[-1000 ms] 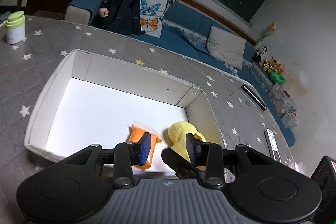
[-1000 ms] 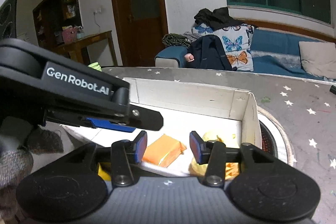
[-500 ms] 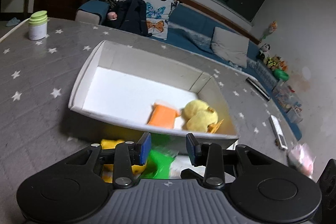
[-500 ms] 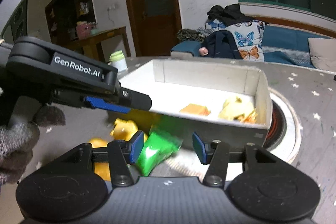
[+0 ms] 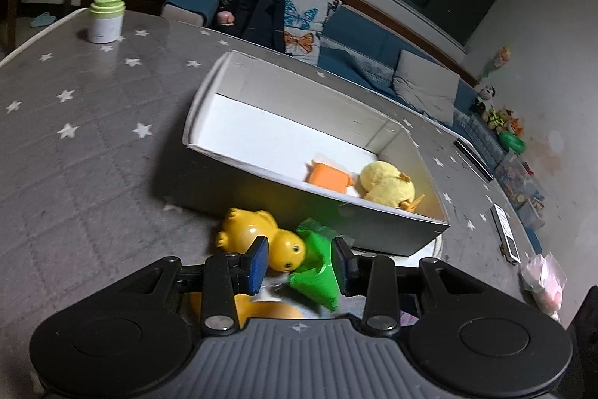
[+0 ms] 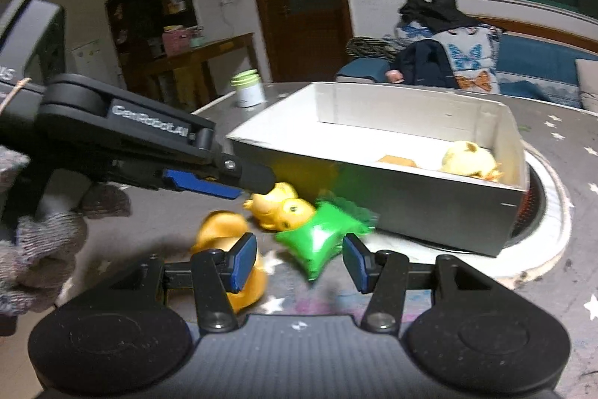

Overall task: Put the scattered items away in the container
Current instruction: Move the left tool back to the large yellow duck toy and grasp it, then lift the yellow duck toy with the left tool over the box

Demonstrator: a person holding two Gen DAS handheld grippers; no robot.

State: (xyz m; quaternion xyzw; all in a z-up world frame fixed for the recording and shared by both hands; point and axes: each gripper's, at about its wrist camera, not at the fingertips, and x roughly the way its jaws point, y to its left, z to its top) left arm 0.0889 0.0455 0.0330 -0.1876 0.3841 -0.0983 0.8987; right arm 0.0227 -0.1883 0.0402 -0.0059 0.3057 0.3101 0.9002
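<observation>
- While the white box [image 5: 209, 107] sits on the counter [image 5: 93, 137] ahead of both tools, it holds an orange block [image 5: 328, 173] and a yellow plush toy [image 5: 388, 182] at its far-right end.
- Loose items lie on the counter just short of the box's near wall: a yellow duck toy [image 5: 261, 230], a green foil packet [image 5: 317, 264] touching it, and a second yellow toy [image 6: 228, 242] nearer the tools.
- Left tool [image 5: 299, 264]: pads spread, gripping nothing; the duck's head and the packet's left half appear between the pads, contact not confirmed.
- Right tool [image 6: 299, 260]: pads spread and empty; the packet lies just beyond the gap, the second yellow toy behind the left pad.
- A gloved hand [image 6: 33, 249] holds the left tool, seen at the right tool's left.
- A green-lidded jar [image 5: 106, 19] stands well beyond, left of the box.
</observation>
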